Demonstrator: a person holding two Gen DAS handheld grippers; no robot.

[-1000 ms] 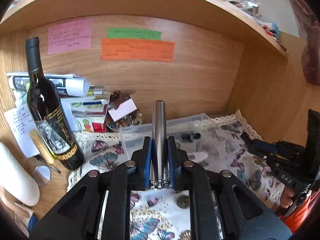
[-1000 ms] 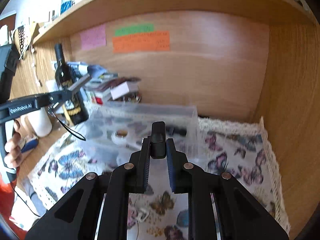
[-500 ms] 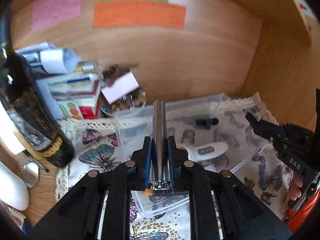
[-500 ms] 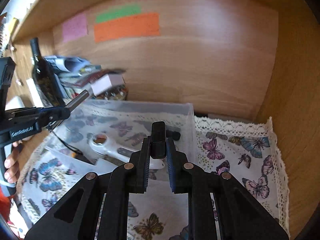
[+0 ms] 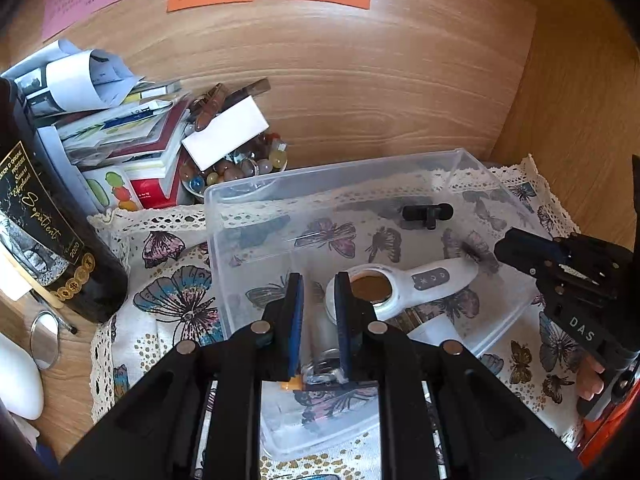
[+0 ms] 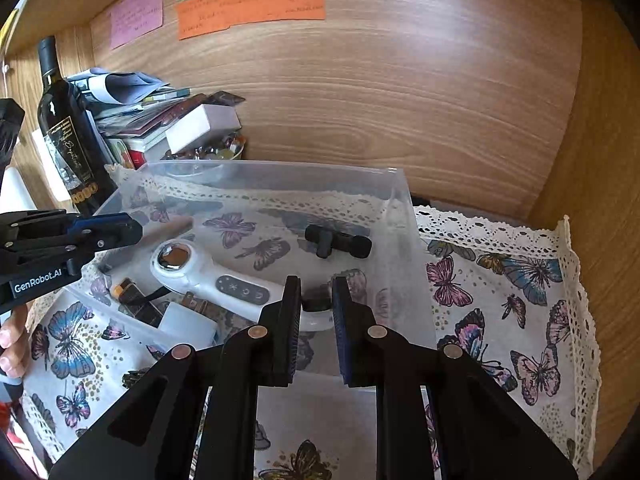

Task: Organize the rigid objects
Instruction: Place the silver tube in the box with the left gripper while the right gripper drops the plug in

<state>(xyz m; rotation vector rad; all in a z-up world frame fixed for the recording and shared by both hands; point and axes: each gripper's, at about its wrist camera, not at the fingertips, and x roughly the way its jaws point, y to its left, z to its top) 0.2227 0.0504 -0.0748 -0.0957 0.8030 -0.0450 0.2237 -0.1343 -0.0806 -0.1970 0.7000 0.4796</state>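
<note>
A clear plastic bin point(image 5: 460, 158) point(image 6: 400, 176) sits on a butterfly cloth. In it lie a white handheld device point(image 5: 416, 284) point(image 6: 224, 280) and a small black part point(image 5: 428, 213) point(image 6: 338, 242). My left gripper point(image 5: 318, 280) is open over the bin's near left; a silver metal tube point(image 5: 322, 328) lies between and below its jaws, blurred. My right gripper point(image 6: 316, 286) is open over the bin's near right; a small black piece point(image 6: 316, 300) lies just below its jaws. Each gripper shows in the other's view, the right point(image 5: 560, 268) and the left point(image 6: 80, 236).
A dark wine bottle point(image 5: 44, 224) point(image 6: 68, 132) stands left of the bin. A pile of papers and booklets point(image 5: 112, 120) and a bowl of glass marbles point(image 5: 240, 164) sit behind. Wooden walls close the back and right. A white charger block point(image 6: 188, 324) lies in the bin.
Both grippers moved down over the bin and opened. The silver tube has left the left jaws and the black piece has left the right jaws; both now lie below them.
</note>
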